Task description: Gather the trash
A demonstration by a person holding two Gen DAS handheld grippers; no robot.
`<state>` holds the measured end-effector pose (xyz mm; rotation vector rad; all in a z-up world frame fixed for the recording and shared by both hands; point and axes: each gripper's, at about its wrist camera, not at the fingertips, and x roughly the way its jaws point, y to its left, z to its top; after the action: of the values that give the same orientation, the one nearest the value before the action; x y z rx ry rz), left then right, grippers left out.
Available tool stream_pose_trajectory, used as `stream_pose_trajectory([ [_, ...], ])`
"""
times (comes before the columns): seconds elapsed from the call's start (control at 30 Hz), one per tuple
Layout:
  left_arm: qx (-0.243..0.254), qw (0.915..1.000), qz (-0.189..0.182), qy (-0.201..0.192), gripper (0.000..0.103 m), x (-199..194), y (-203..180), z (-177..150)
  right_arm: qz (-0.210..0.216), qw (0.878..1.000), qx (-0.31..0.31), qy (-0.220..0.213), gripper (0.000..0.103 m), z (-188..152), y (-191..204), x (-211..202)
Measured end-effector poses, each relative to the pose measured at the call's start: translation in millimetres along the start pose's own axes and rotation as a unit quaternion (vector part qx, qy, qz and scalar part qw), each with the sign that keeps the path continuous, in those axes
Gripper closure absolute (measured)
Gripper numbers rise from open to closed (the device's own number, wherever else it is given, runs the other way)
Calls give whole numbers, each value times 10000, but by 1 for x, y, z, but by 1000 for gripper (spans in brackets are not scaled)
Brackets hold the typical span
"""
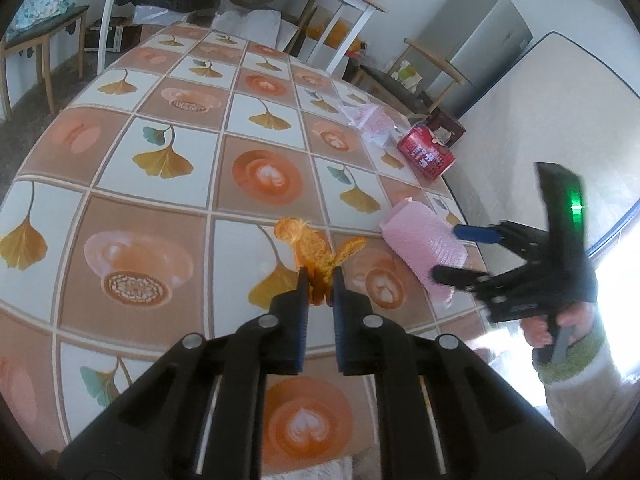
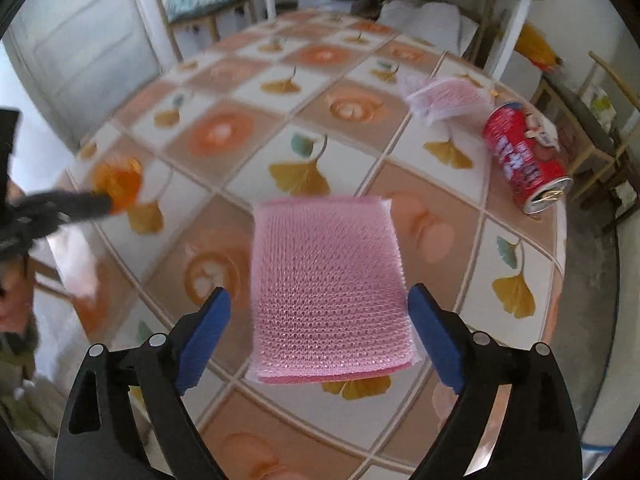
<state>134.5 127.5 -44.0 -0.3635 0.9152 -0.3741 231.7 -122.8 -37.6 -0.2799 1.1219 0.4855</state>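
Littering tablecloth [image 1: 160, 216]: one can [image 1: 427, 154], two foam nets [image 2: 326, 300].

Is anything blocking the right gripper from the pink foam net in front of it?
Nothing visible does. The right gripper stands open with the pink foam net lying between its blue fingers, pads apart from it. The red can and crumpled wrapper lie farther off; the left gripper holds orange peel to one side.

the table [image 2: 532, 240] wears a smooth, glossy printed cloth that catches glare near its edge. the pink foam net [image 2: 326, 292] looks soft and matt with a fine mesh texture, the orange wrapper [image 1: 314, 254] thin, crinkled and translucent. the red can [image 2: 524, 156] is shiny metal, and both grippers look like matt black plastic with blue pads [image 2: 204, 336].
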Motion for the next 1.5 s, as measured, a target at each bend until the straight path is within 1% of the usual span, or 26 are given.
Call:
stream_pose_trajectory([
  [0.13, 2, 9999, 39, -109, 94, -12, -10, -2, -40, 9999, -59, 102, 15, 2, -2, 11],
  [0.17, 5, 9999, 51, -127, 94, -14, -14, -2, 13, 10000, 33, 75, 15, 2, -6, 12],
  [0.23, 40, 9998, 64, -169, 94, -18, -21, -4, 92, 9998, 183, -11, 22, 0, -10, 10],
  [0.37, 120, 9996, 60, -264, 94, -28, -38, -6, 361, 9972, 632, -168, 25, -10, -22, 1],
  [0.47, 271, 9992, 42, -287, 94, -33, -57, -6, 559, 9925, 1008, -417, 26, -23, -35, -17],
  [0.53, 395, 9988, -3, -280, 94, -33, -72, -5, 743, 9857, 1334, -718, 26, -35, -50, -39],
  [0.63, 652, 9974, -163, -269, 94, -32, -100, -3, 908, 9706, 1842, -1258, 26, -64, -76, -81],
  [0.7, 848, 9956, -340, -218, 94, -27, -122, -1, 848, 9556, 2307, -1622, 26, -95, -101, -114],
  [0.77, 1095, 9920, -609, -125, 94, -18, -151, 3, 731, 9412, 2725, -1858, 26, -122, -123, -137],
  [0.87, 1521, 9834, -991, 72, 94, 1, -198, 8, 335, 9091, 3551, -2151, 26, -181, -163, -172],
  [0.9, 1651, 9801, -1093, 160, 94, 10, -213, 9, 184, 8924, 3922, -2225, 26, -210, -180, -182],
  [0.93, 1797, 9758, -1211, 280, 94, 20, -230, 10, 119, 8824, 4129, -2253, 26, -226, -188, -186],
  [0.97, 1949, 9707, -1332, 436, 94, 32, -250, 10, 45, 8641, 4488, -2280, 26, -254, -200, -189],
  [1.0, 2051, 9668, -1414, 562, 94, 41, -264, 10, 33, 8526, 4705, -2274, 26, -271, -207, -189],
  [1.03, 2154, 9621, -1503, 735, 94, 54, -281, 10, 49, 8363, 5001, -2244, 26, -295, -216, -185],
  [1.07, 2244, 9568, -1570, 970, 94, 73, -301, 9, 70, 8247, 5206, -2209, 26, -310, -220, -179],
  [1.1, 2301, 9532, -1608, 1127, 94, 84, -313, 7, 120, 8073, 5502, -2131, 26, -332, -227, -170],
  [1.13, 2387, 9465, -1675, 1380, 94, 104, -331, 3, 172, 7936, 5725, -2053, 26, -348, -231, -160],
  [1.17, 2436, 9416, -1695, 1591, 94, 121, -346, -1, 236, 7757, 5996, -1955, 26, -369, -235, -147],
  [1.2, 2474, 9381, -1686, 1743, 94, 134, -356, -5, 272, 7633, 6170, -1894, 26, -383, -239, -138],
  [1.23, 2525, 9321, -1679, 1983, 94, 155, -371, -10, 304, 7521, 6321, -1840, 26, -396, -242, -130],
  [1.27, 2534, 9271, -1638, 2224, 94, 176, -384, -16, 351, 7355, 6529, -1776, 26, -412, -244, -118],
  [1.33, 2562, 9193, -1512, 2578, 94, 211, -403, -26, 471, 7138, 6765, -1750, 26, -432, -245, -102],
  [1.37, 2577, 9169, -1445, 2684, 94, 225, -410, -31, 524, 7069, 6836, -1738, 26, -440, -246, -95],
  [1.4, 2618, 9133, -1338, 2818, 94, 245, -421, -38, 582, 6957, 6955, -1703, 26, -451, -246, -87],
  [1.5, 2730, 9071, -1124, 2999, 93, 289, -448, -52, 654, 6803, 7118, -1622, 26, -462, -250, -70],
])
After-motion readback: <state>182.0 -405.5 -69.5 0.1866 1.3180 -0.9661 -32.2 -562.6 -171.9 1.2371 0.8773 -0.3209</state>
